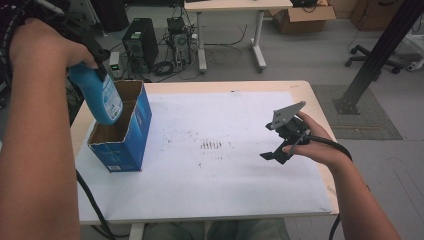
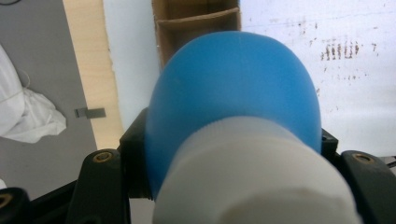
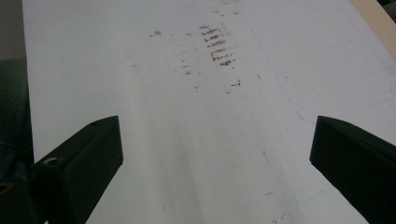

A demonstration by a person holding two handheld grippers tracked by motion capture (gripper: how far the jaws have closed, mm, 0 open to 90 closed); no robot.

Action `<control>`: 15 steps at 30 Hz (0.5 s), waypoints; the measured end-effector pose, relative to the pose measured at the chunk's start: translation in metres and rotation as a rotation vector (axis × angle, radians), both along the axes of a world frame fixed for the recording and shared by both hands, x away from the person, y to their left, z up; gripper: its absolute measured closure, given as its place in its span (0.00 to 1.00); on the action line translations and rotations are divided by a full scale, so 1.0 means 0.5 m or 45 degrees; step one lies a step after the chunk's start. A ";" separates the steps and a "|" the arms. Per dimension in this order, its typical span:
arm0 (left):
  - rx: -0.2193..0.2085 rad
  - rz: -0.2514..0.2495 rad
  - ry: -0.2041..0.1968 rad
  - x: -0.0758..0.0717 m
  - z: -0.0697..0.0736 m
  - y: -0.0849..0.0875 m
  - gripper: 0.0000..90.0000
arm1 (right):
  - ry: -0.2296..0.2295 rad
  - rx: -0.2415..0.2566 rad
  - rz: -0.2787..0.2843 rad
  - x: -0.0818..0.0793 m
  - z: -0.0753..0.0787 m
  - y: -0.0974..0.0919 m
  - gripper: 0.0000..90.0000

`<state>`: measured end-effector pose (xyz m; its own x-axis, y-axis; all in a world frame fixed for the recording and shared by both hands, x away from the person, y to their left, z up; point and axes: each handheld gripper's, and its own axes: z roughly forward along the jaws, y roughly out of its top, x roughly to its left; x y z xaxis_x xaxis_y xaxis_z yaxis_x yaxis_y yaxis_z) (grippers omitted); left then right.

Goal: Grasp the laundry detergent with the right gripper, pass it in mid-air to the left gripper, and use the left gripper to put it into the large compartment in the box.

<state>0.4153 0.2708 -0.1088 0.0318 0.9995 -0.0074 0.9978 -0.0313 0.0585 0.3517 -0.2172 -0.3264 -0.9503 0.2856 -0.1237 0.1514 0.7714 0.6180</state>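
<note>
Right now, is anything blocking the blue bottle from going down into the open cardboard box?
Nothing visible. The left claw holds the blue bottle directly over the cardboard box, whose top is open.

Both forearms are bare; the black right gripper (image 1: pixel 281 150) carries a grey three-cornered plate and trails a black cable, brass screws dotting the left gripper (image 2: pixel 229 186).

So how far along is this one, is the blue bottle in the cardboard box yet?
Done: the blue plastic bottle with a white cap is picked up, clamped in the left gripper. In hand: it hangs base-down over the open blue cardboard box, its base about level with the opening. Left: probably lowering it in and letting go. The right gripper idles open over the white table cover.
</note>
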 end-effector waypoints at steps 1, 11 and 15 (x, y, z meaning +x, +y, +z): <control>-0.004 0.007 0.000 0.001 -0.004 0.003 0.43 | -0.001 0.000 0.003 0.001 0.000 0.001 0.03; -0.026 0.017 0.001 0.008 -0.045 0.017 0.43 | 0.004 -0.013 0.014 0.000 -0.003 0.010 0.03; -0.016 0.013 0.006 0.010 -0.064 0.020 0.43 | 0.007 -0.013 0.014 -0.002 -0.005 0.012 0.03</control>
